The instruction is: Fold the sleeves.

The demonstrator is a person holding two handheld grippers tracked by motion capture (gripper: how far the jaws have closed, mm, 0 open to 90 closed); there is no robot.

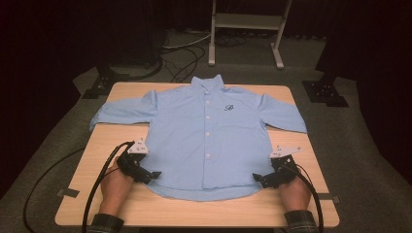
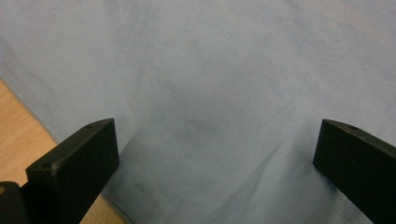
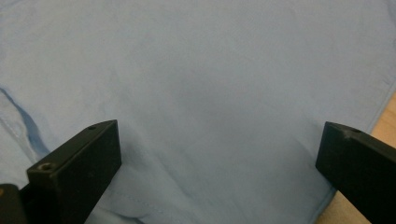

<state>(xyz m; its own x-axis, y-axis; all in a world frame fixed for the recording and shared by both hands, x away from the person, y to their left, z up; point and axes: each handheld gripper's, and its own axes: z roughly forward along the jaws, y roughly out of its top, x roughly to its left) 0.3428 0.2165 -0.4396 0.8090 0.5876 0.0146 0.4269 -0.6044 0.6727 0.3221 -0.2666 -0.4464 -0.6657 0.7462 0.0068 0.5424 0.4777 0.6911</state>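
Light-blue button-up shirt lies flat, front up, on the wooden tabletop, collar at the far edge, sleeves spread left and right, hem toward the near edge. Left hand-held gripper sits at the shirt's near-left corner, jaws spread wide with cloth between them in its own view, not pinched. Right hand-held gripper sits at the near-right corner, jaws likewise spread over the fabric beside the hem. A hand holds each from the near side.
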